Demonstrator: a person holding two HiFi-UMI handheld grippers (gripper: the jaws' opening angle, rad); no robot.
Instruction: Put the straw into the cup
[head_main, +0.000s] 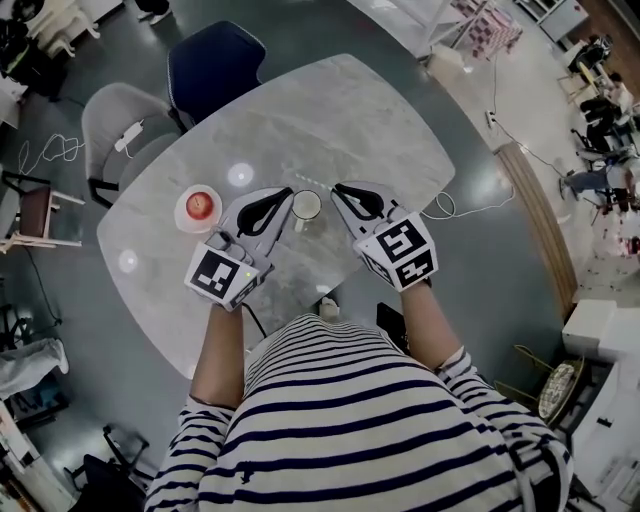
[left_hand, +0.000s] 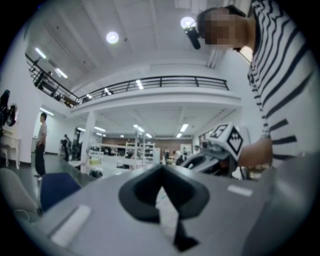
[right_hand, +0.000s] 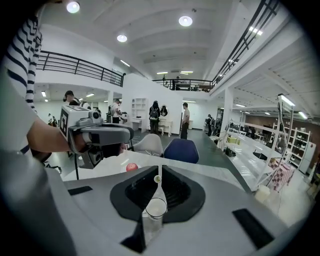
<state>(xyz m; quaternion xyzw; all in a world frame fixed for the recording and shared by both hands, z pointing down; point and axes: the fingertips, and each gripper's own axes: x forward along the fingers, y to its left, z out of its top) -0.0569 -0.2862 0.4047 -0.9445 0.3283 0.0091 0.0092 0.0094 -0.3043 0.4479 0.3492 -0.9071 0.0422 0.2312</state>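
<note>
Overhead, a person in a striped shirt stands at a pale marble table (head_main: 350, 110) with a gripper in each hand, both pointed at a small clear cup (head_main: 306, 205) standing upright near the table's middle. The right gripper (head_main: 336, 187) has its fingers pinched together on one end of the thin pale straw (head_main: 312, 181). The straw runs from the tips leftward past the far side of the cup, outside it. In the right gripper view the straw's round end (right_hand: 158, 178) shows in the narrow slit between the jaws, with the cup (right_hand: 156, 207) low in the frame beneath it. The left gripper (head_main: 289, 193) sits just beside the cup's left rim, its fingers drawn together at the tips with nothing clamped between them. To the left, a red apple (head_main: 200, 204) rests on a small white plate (head_main: 183, 213). A navy chair (head_main: 215, 65) and a grey chair (head_main: 115, 120) stand at the far edge.
</note>
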